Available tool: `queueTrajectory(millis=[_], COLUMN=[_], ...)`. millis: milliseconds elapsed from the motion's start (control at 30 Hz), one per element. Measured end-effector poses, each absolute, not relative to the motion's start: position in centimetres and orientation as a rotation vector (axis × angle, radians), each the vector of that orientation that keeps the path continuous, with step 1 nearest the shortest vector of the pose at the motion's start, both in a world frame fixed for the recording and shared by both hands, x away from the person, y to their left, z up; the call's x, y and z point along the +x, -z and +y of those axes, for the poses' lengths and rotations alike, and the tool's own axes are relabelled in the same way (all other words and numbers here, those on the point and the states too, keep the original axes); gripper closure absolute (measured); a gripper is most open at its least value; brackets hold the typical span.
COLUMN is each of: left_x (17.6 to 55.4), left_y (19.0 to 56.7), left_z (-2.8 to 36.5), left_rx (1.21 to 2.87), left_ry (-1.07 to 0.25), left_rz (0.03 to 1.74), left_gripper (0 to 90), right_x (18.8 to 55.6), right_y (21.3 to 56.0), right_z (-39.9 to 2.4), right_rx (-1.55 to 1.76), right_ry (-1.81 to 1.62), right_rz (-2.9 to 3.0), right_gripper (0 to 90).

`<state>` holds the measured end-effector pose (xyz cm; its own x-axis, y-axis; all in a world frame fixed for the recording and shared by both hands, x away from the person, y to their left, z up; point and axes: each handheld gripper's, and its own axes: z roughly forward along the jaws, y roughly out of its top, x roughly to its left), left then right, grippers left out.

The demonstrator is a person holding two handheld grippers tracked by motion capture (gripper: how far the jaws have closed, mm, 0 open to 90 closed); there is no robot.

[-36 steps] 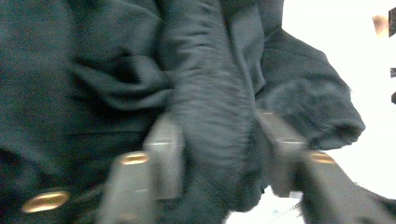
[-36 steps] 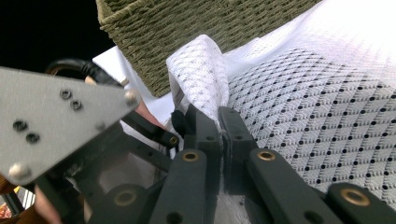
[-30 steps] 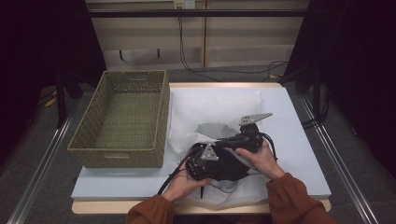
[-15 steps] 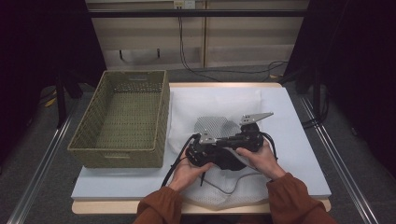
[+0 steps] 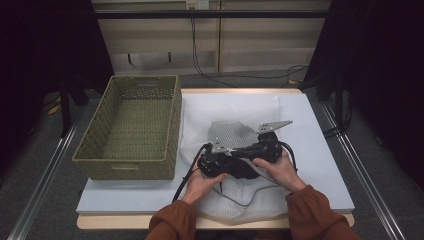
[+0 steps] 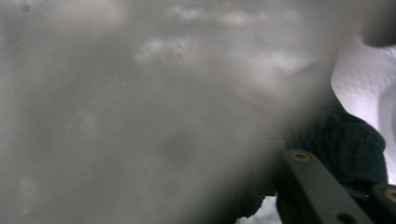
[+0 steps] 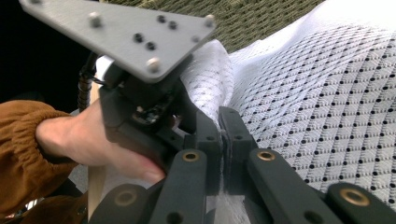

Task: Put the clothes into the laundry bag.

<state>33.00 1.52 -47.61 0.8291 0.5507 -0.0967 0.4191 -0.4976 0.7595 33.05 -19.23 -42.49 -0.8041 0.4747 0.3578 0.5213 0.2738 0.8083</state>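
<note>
A white mesh cloth point(image 5: 250, 200) lies crumpled on the table's near half, with a grey mesh patch point(image 5: 230, 132) raised behind the grippers. My right gripper point(image 5: 245, 152) point(image 7: 224, 126) is shut on a thin fold of the cloth point(image 7: 327, 93). My left gripper point(image 5: 227, 165) point(image 7: 177, 119) sits right against it, held in the person's left hand point(image 7: 84, 140). Its jaws have just been opening. In the left gripper view blurred cloth point(image 6: 140, 116) hangs against the lens, one black finger point(image 6: 317, 182) stands off to the right, and whether cloth lies between the jaws is hidden.
A woven olive basket point(image 5: 172, 125) stands at the left of the pale blue table pad point(image 5: 310, 130), touching the cloth's edge. Black cables point(image 5: 187, 175) trail from the grippers toward the person. Metal rails run along both sides of the table.
The left hand has shifted a little away from the person, closer beside the right gripper. The grey mesh patch behind the grippers has spread wider. The right gripper has stayed put.
</note>
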Motion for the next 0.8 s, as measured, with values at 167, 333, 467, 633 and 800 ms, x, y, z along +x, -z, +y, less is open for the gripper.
queueTrajectory(millis=[167,333,467,633,800], left_x=[32.5,31.7,31.1,30.8,31.2], left_y=[46.9,46.1,45.9,46.7,47.3], left_z=[2.1,3.0,4.3,4.8,4.2], left_rx=[2.148,2.166,2.18,2.218,2.222], left_ry=[-0.183,-0.182,-0.172,-0.147,-0.128], left_rz=[0.679,0.634,0.593,0.584,0.578], left_gripper=[54.1,49.7,47.5,48.4,52.0], right_x=[33.0,33.1,33.1,33.1,33.1], right_y=[42.5,42.8,42.8,42.9,43.0], right_z=[-19.2,-19.1,-19.1,-19.0,-19.0], right_rx=[-0.97,-0.971,-0.969,-0.971,-0.974], right_ry=[1.594,1.584,1.585,1.582,1.575], right_rz=[-2.472,-2.476,-2.475,-2.472,-2.472], right_gripper=[87.3,87.2,87.1,86.9,86.9])
